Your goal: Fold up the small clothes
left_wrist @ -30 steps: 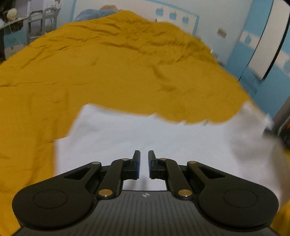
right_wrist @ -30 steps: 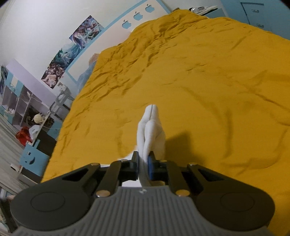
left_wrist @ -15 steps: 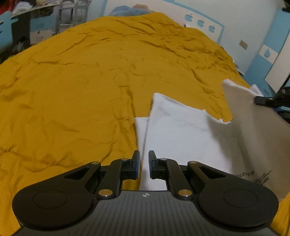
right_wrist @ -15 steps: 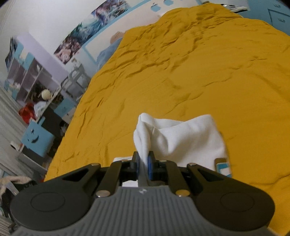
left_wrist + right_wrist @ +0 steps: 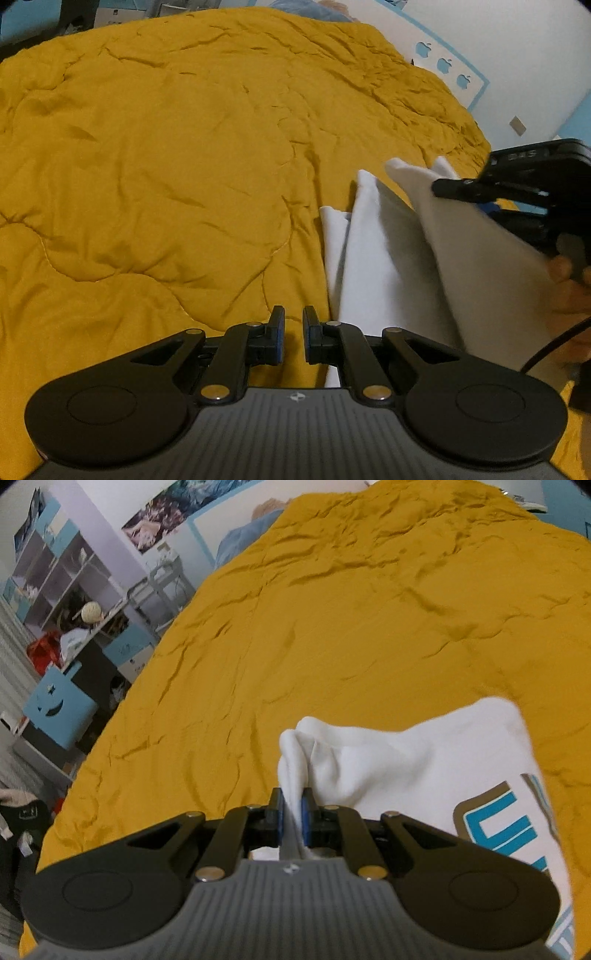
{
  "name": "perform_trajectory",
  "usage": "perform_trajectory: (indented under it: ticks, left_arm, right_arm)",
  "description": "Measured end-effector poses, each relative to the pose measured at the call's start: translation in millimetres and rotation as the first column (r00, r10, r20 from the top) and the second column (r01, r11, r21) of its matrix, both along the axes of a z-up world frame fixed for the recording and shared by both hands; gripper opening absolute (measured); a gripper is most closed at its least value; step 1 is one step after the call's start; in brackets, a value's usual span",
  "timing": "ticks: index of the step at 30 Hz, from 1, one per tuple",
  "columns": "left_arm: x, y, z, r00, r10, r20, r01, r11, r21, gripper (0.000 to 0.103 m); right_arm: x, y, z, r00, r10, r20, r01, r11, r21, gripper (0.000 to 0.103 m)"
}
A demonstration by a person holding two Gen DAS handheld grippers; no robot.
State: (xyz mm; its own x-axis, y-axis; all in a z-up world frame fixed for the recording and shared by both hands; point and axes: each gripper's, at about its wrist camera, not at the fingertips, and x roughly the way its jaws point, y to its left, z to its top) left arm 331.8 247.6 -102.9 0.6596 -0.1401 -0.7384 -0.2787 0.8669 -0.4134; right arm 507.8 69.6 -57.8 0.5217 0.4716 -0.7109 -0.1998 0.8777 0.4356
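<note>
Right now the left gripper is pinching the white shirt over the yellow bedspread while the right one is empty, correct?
You have the sides swapped. The right gripper is shut on the white shirt, as the right wrist view shows. In the left wrist view, the left gripper holds nothing, its jaws slightly apart over the yellow bedspread.

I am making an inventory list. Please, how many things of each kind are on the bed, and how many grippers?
White shirt: 1
Yellow quilt: 1
Grippers: 2, left gripper and right gripper
Total: 4
</note>
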Motion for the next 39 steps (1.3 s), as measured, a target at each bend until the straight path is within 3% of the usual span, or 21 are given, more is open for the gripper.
perform_trajectory:
  ticks: [11,14,17,21,27,29,31,39]
  left_arm:
    - [-6,7,-3,1.000,0.023,0.001,-0.023,1.000,-0.019,0.011]
    - [-11,7,4,1.000,0.023,0.015,-0.023,0.999,-0.036,0.013]
    - [-23,10,13,0.999,0.037,0.035,-0.035,0.996,-0.080,0.022]
    - [-44,15,26,0.996,0.055,0.071,-0.044,0.988,-0.146,0.029]
    - [-75,21,36,0.991,0.065,0.121,-0.024,0.951,-0.309,0.030]
    - [-81,19,36,0.990,0.057,0.130,-0.009,0.938,-0.346,0.037]
    - [-85,15,33,0.991,0.049,0.124,0.001,0.928,-0.372,0.052]
    - [-73,-7,-9,0.998,0.045,0.044,-0.019,0.883,-0.469,0.065]
  right_arm:
    - [0,44,-46,0.990,0.124,-0.073,-0.131,0.985,-0.108,0.006]
    - [-10,50,-38,0.983,0.177,-0.052,-0.182,0.974,-0.133,0.013]
    - [-33,50,-15,0.971,0.240,0.006,-0.237,0.960,-0.150,0.020]
    - [-77,28,16,0.951,0.299,0.081,-0.290,0.951,-0.111,0.020]
    - [-139,-19,42,0.936,0.312,0.161,-0.305,0.950,-0.067,0.020]
    - [-159,-38,41,0.936,0.304,0.179,-0.291,0.952,-0.097,0.020]
    - [-174,-57,34,0.942,0.284,0.181,-0.265,0.956,-0.122,0.020]
    - [-224,-129,-3,0.961,0.226,0.161,-0.178,0.947,-0.269,0.033]
